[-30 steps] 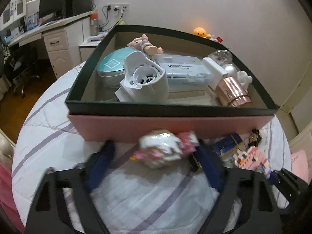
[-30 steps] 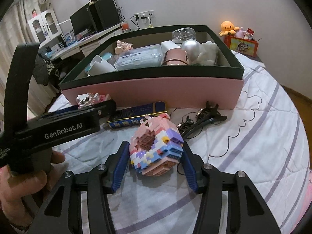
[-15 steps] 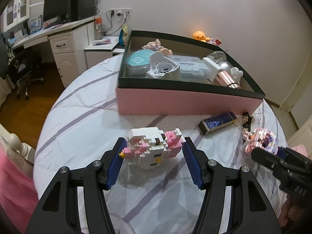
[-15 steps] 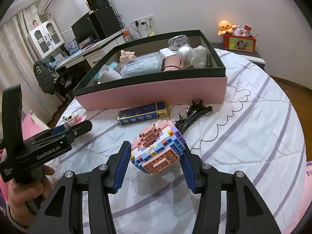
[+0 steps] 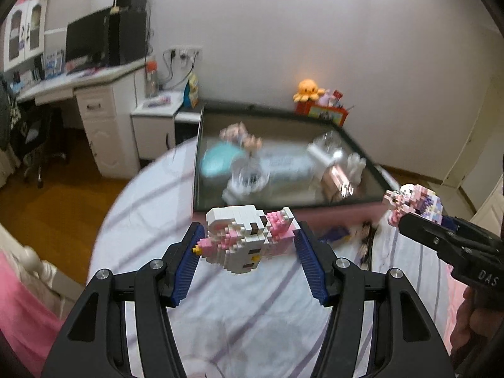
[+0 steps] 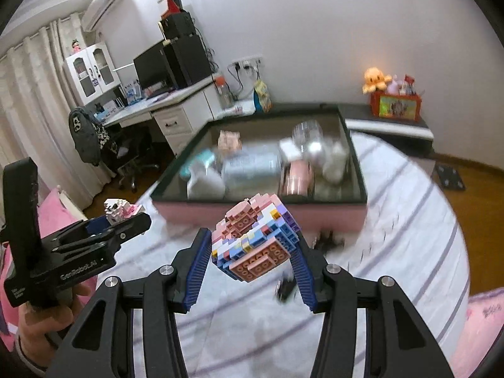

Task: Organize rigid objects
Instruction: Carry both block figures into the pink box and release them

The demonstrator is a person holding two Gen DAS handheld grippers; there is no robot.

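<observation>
My left gripper (image 5: pixel 250 245) is shut on a white and pink brick figure (image 5: pixel 249 239), held in the air above the bed. In the right wrist view that same left gripper (image 6: pixel 126 217) shows at the left with the white and pink brick figure (image 6: pixel 118 209) in its tips. My right gripper (image 6: pixel 252 245) is shut on a pink, blue and purple brick figure (image 6: pixel 255 241), also lifted off the bed. From the left wrist view the right gripper (image 5: pixel 406 211) shows at the right edge with the pink, blue and purple brick figure (image 5: pixel 412 200). The pink box with a dark rim (image 5: pixel 283 215) (image 6: pixel 195 215) lies ahead, blurred.
The box holds several items: a teal case (image 5: pixel 217 160), a white device (image 6: pixel 204 182), a clear plastic case (image 6: pixel 252 167), a rose-gold cup (image 6: pixel 296 182). A dark hair clip (image 6: pixel 327 239) and a blue tin (image 5: pixel 337 233) lie on the striped bedspread (image 5: pixel 252 324). A desk (image 6: pixel 163 107) stands behind.
Both grippers have risen off the bedspread with their brick figures, so the box now lies lower and farther in view. The left jaws closed onto the white figure between the first two frames.
</observation>
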